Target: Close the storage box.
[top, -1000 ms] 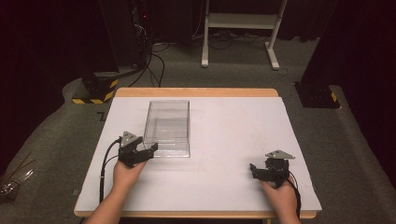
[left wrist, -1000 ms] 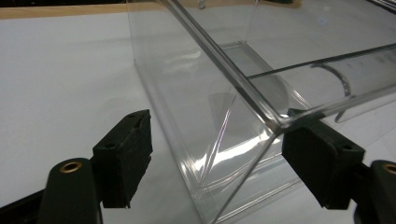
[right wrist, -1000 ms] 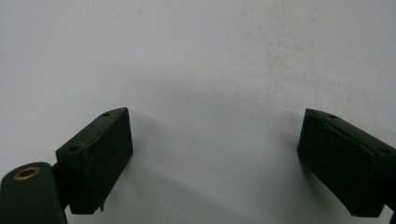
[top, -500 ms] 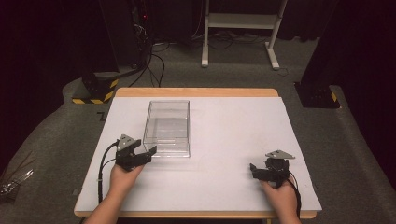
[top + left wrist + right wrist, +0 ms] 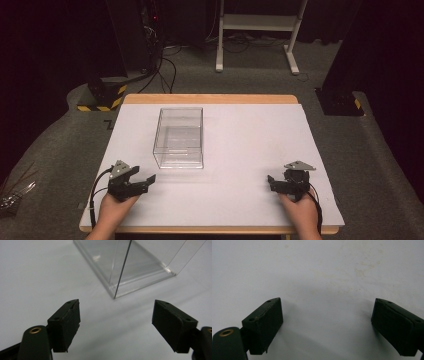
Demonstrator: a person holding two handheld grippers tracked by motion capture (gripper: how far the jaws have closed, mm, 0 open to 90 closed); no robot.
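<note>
High view: one clear box (image 5: 179,137) on the white table (image 5: 240,150), left of the middle of the frame. One left gripper (image 5: 142,181) in the lower left, just below the box, not touching it. One right gripper (image 5: 271,183) in the lower right, well apart from the box. Two hands: left hand (image 5: 114,210), right hand (image 5: 299,212), both cut off by the bottom edge.

Left gripper view: two black jaws spread wide, nothing between them. Near corner of the box (image 5: 140,267) in the upper middle, far end cut off by the top edge.

Right gripper view: two black jaws spread wide over bare table (image 5: 319,277), holding nothing. Faint yellowish marks on the table, hard to make out.
</note>
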